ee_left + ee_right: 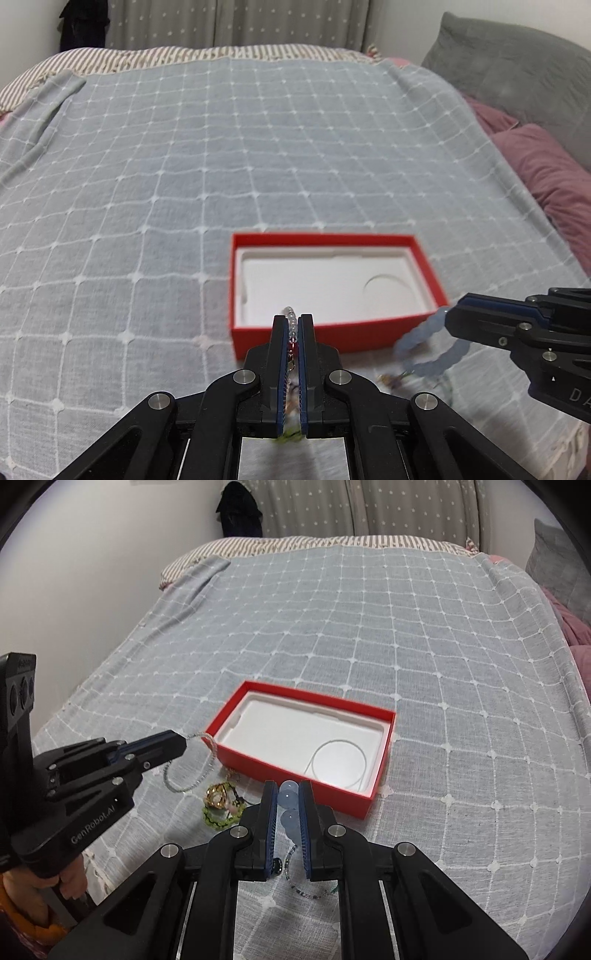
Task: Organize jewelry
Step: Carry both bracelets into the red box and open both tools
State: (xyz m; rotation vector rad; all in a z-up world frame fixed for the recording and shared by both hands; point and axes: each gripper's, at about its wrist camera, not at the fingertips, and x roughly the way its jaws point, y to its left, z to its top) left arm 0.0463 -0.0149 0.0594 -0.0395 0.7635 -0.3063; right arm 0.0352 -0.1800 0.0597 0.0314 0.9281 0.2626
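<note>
A red box (332,336) with a white insert lies open on the bed; it also shows in the right wrist view (295,771). My left gripper (294,319) is shut on a clear small-bead bracelet (291,317), which hangs from it beside the box's left corner (192,764). My right gripper (287,790) is shut on a pale blue large-bead bracelet (288,799), held near the box's front wall; the left wrist view shows it dangling (428,343). A green and gold jewelry pile (219,805) and a dark bead strand (295,878) lie on the blanket.
A grey-blue checked blanket (369,627) covers the bed. Purple pillows (546,173) and a grey pillow (517,66) lie at the right. A wall runs along the left; curtains hang behind.
</note>
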